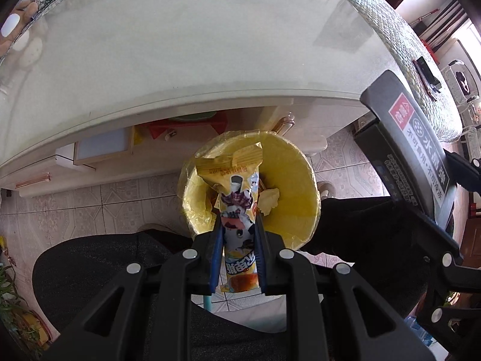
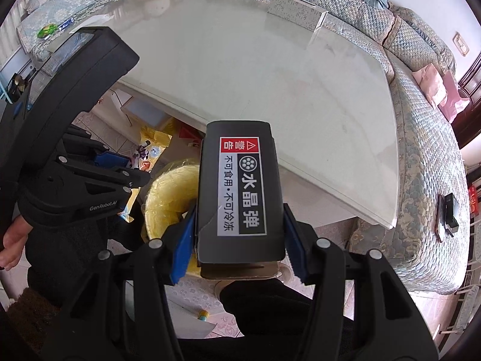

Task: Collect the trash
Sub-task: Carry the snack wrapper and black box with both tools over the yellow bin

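My left gripper (image 1: 237,225) is shut on a yellow snack wrapper (image 1: 239,207) with a cartoon print, held over the open mouth of a yellow-lined trash bin (image 1: 288,180) on the floor. Crumpled yellow scraps lie inside the bin. My right gripper (image 2: 239,225) is shut on a black cardboard box (image 2: 243,192) with a white and red warning label, held above the bin (image 2: 168,198). The box also shows in the left wrist view (image 1: 415,138) at the right. The left gripper and wrapper show in the right wrist view (image 2: 141,162) at the left.
A white glass-topped table (image 1: 180,60) lies ahead, its edge just beyond the bin. A patterned sofa (image 2: 427,138) curves round the table's far side, with a black device (image 2: 449,213) on it. The person's dark-clad legs (image 1: 99,270) flank the bin on the tiled floor.
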Action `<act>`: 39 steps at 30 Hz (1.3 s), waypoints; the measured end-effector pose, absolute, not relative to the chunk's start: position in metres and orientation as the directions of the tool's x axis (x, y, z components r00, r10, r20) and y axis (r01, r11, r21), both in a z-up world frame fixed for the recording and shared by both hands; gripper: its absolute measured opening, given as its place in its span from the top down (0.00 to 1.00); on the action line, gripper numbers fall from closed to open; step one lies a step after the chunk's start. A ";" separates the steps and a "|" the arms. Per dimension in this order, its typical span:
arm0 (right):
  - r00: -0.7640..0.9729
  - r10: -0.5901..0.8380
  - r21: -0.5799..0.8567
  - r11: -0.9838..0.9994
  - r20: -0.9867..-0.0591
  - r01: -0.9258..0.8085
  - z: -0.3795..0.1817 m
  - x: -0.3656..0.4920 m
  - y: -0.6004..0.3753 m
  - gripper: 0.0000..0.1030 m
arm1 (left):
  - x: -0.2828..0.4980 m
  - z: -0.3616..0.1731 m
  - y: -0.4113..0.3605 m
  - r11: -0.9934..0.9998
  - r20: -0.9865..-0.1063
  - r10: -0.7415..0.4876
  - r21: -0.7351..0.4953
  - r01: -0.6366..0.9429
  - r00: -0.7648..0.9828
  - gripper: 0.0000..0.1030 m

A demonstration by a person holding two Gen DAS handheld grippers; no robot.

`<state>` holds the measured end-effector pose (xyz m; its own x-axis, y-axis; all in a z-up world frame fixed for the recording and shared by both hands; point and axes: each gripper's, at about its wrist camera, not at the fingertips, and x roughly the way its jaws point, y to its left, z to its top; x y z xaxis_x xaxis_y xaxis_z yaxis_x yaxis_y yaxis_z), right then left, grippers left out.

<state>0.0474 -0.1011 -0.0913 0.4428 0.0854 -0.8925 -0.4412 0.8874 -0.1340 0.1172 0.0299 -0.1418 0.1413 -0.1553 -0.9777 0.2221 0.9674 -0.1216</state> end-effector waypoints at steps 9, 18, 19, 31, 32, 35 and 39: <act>0.386 0.090 -0.105 0.884 -0.918 -0.455 -0.140 0.057 -0.099 0.49 | 0.115 -0.197 0.026 0.973 -0.986 -0.137 -0.115 0.199 0.100 0.81; 0.333 0.090 -0.073 0.892 -0.938 -0.446 -0.188 0.069 -0.106 0.49 | 0.115 -0.238 0.018 0.972 -0.985 -0.152 -0.134 0.196 0.083 0.81; 0.326 0.089 -0.069 0.894 -0.941 -0.443 -0.194 0.071 -0.106 0.49 | 0.116 -0.243 0.018 0.973 -0.986 -0.147 -0.130 0.192 0.079 0.81; 0.261 0.098 -0.025 0.901 -0.960 -0.433 -0.252 0.091 -0.101 0.49 | 0.122 -0.303 0.025 0.979 -0.988 -0.156 -0.156 0.131 -0.011 0.81; 0.260 0.098 -0.026 0.901 -0.961 -0.433 -0.254 0.092 -0.100 0.49 | 0.122 -0.307 0.026 0.980 -0.988 -0.151 -0.152 0.125 -0.015 0.81; 0.259 0.093 -0.031 0.898 -0.962 -0.438 -0.265 0.094 -0.095 0.49 | 0.125 -0.317 0.029 0.981 -0.988 -0.153 -0.155 0.113 -0.029 0.82; 0.230 0.101 -0.007 0.905 -0.968 -0.425 -0.281 0.099 -0.095 0.49 | 0.129 -0.326 0.029 0.983 -0.987 -0.156 -0.159 0.095 -0.038 0.81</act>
<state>0.0993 -0.0947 -0.2808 0.2301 0.1006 -0.9680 -0.4247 0.9053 -0.0069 0.1288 0.0289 -0.3262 -0.0376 -0.1556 -0.9871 0.0947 0.9828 -0.1585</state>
